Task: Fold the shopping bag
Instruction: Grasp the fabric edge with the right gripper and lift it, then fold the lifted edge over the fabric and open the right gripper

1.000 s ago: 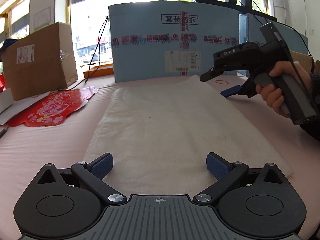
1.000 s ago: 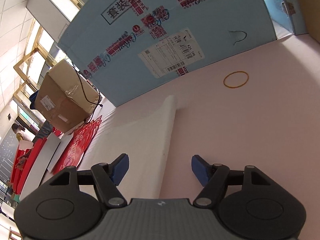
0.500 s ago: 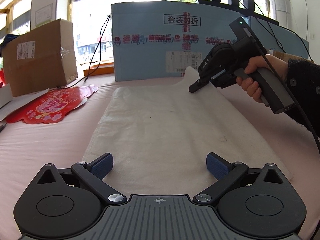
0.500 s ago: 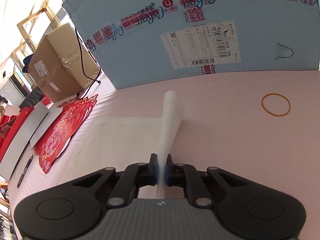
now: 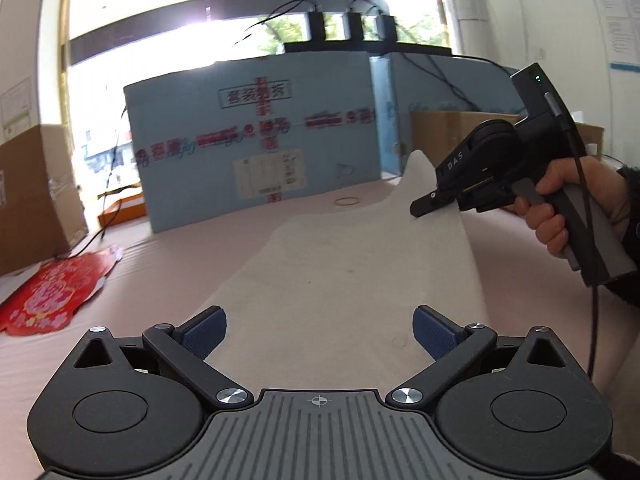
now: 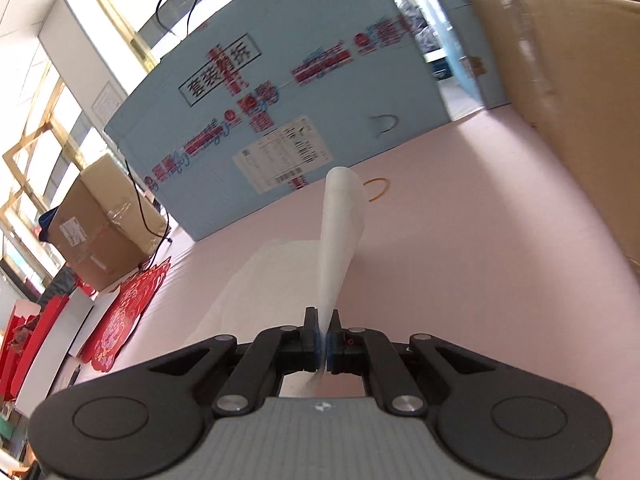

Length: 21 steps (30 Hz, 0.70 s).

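Right gripper [image 6: 323, 346] pinches the white bag [image 5: 340, 276]; left gripper [image 5: 318, 330] gapes; rubber band [image 5: 347, 201] beyond.

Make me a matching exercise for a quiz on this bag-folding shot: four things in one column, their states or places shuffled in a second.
1 right gripper
2 left gripper
3 rubber band
4 red paper cutout

a open over the bag
b shut on the bag's lifted edge
c lying near the blue box
d flat on the table's left side

Pairs: 1-b, 2-a, 3-c, 4-d
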Tool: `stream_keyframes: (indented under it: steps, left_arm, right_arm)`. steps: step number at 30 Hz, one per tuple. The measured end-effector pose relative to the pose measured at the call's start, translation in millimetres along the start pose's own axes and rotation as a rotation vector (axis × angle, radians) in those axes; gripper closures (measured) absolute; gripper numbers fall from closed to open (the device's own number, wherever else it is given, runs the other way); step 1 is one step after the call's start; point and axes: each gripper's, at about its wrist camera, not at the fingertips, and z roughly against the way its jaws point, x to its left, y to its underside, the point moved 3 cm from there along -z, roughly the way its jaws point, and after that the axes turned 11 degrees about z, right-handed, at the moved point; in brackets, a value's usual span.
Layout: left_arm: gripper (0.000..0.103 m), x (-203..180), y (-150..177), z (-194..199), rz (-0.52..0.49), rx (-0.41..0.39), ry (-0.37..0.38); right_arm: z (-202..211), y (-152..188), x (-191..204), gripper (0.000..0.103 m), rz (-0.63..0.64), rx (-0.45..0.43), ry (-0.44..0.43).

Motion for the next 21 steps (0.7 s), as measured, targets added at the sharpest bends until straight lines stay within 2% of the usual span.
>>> stream_keyframes:
  steps: [5, 9, 14, 21]
  left_arm:
    - [0.002, -50.8, 12.2, 7.8, -0.142, 0.039, 0.165]
    - [0.002, -76.2, 28.1, 9.5, -0.236, 0.075, 0.209]
    - [0.002, -83.0, 32.7, 6.0, -0.245, 0.094, 0.192]
    - [0.002, -59.0, 19.0, -7.0, -0.282, 0.071, 0.04]
  right_arm:
    - [59.8, 42.2, -28.5, 0.1, -0.083, -0.098, 0.073]
    - [90.4, 68.8, -42.3, 0.1, -0.149, -0.148, 0.09]
    - [109.7, 81.2, -44.3, 0.1, -0.181, -0.204, 0.082]
    - [114.0, 89.0, -54.2, 0.1, -0.303, -0.219, 0.021]
